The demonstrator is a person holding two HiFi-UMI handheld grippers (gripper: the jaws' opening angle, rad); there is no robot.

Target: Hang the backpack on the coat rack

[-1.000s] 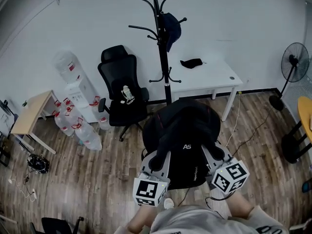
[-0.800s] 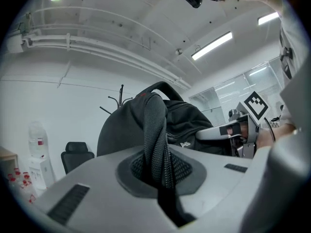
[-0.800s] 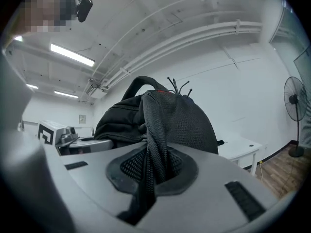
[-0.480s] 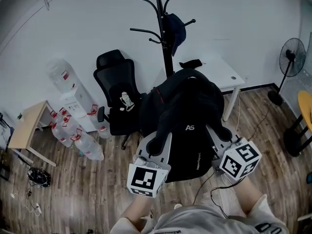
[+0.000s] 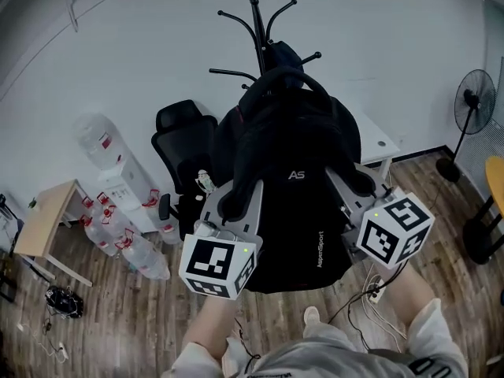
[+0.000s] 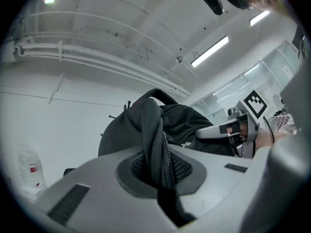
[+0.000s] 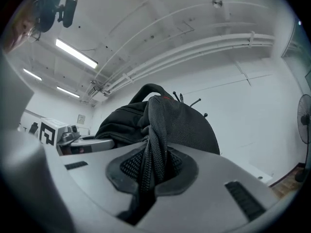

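Note:
A black backpack (image 5: pixel 295 179) hangs in the air between my two grippers, lifted up in front of the black coat rack (image 5: pixel 260 30). My left gripper (image 5: pixel 234 205) is shut on its left shoulder strap (image 6: pixel 156 144). My right gripper (image 5: pixel 362 183) is shut on the right shoulder strap (image 7: pixel 154 144). The bag's top handle (image 5: pixel 279 77) arches just below the rack's hooks, which carry a dark cap (image 5: pixel 290 53). The bag hides the rack's pole and base. In both gripper views the bag (image 6: pixel 184 123) (image 7: pixel 160 120) bulges beyond the pinched straps.
A black office chair (image 5: pixel 185 144) stands left of the rack, with water bottles and a dispenser (image 5: pixel 118 203) further left. A white table (image 5: pixel 378 144) is behind the bag at right. A floor fan (image 5: pixel 471 105) stands at far right, cables (image 5: pixel 370 305) lie on the wood floor.
Both grippers have carried the backpack upward and toward the rack. The bag now covers the rack's pole and its top handle has reached the height of the hooks.

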